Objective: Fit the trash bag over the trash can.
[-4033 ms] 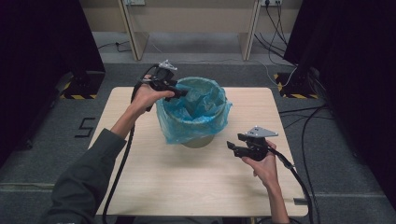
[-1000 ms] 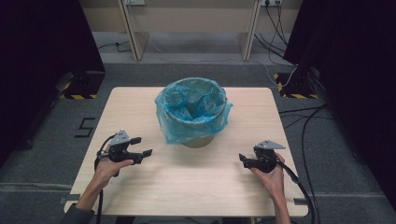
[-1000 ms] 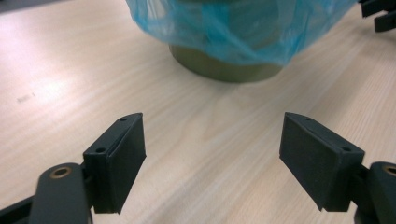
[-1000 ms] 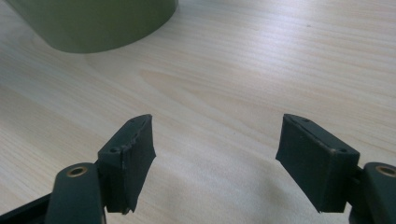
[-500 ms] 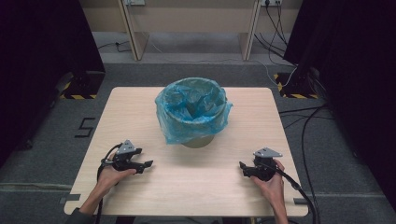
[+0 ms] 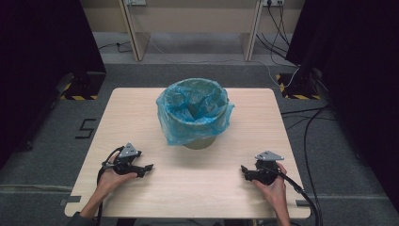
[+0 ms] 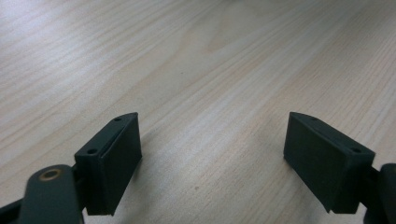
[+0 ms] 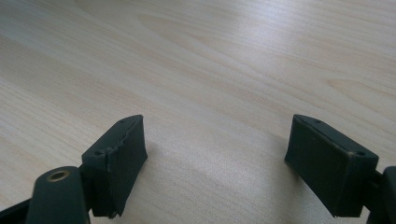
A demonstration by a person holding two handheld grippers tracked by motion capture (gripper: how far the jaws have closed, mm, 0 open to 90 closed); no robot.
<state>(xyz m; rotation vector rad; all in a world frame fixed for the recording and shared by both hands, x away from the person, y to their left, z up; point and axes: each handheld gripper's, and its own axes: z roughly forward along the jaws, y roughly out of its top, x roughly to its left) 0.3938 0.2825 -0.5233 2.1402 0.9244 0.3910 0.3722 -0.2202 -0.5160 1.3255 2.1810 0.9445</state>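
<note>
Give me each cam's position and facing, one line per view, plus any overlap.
High view: above the person's side, looking forward and down at the table and the bin with its blue bag; both forearms, left gripper and right gripper show.
Left gripper view: rides the left gripper, low over bare wood; open jaws show.
Right gripper view: rides the right gripper, same framing, open jaws.
Shared: all views show the tabletop.

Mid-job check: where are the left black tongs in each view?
High view: left black tongs at lower left, low over the pale wooden table.
Left gripper view: its jaws rise from both bottom corners, just opened wider, nothing between.
Right gripper view: these jaws belong to the right black tongs, also just opened wider.
Shared landmark: the table's wood grain.
</note>
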